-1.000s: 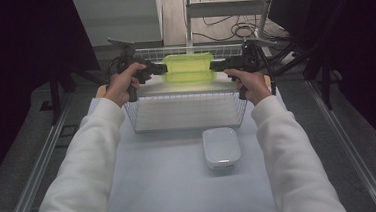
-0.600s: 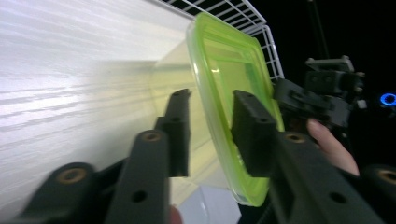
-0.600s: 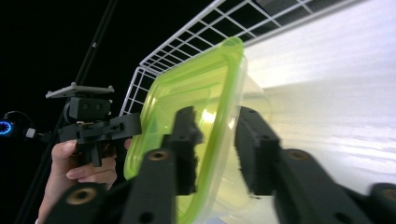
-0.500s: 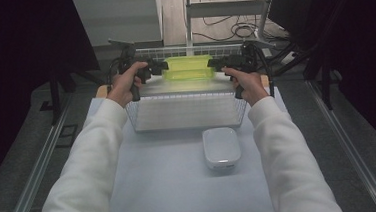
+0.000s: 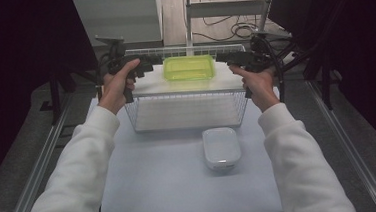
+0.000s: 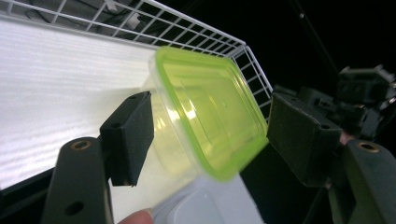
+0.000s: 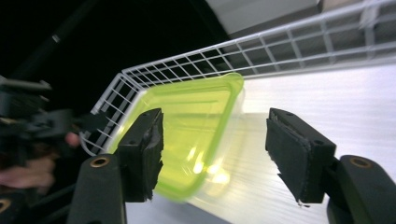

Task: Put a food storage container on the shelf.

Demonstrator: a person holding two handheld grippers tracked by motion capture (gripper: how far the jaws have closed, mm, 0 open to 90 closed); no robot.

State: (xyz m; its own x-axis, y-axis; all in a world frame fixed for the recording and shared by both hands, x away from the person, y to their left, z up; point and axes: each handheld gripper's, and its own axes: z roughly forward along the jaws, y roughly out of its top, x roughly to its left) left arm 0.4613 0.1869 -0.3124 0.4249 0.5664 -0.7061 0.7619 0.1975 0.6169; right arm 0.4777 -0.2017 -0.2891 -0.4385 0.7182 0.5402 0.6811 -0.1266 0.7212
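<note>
Two claws: your left claw (image 5: pixel 148 67) and right claw (image 5: pixel 225 59) now flank the box (image 5: pixel 189 68), both released; a second ago they carried it higher.
Box: set down at the basket's (image 5: pixel 186 112) far end.
Meaning: placement looks done; you can back off.
Unclear: lid (image 5: pixel 221 148) on surface (image 5: pixel 166 177); box's underside contact hidden.

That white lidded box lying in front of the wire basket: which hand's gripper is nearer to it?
The right gripper is nearer. The white box lies right of the table's middle, nearer the right forearm; the left gripper is diagonally farther. Both hover beside the green-lidded container, well behind it.
</note>
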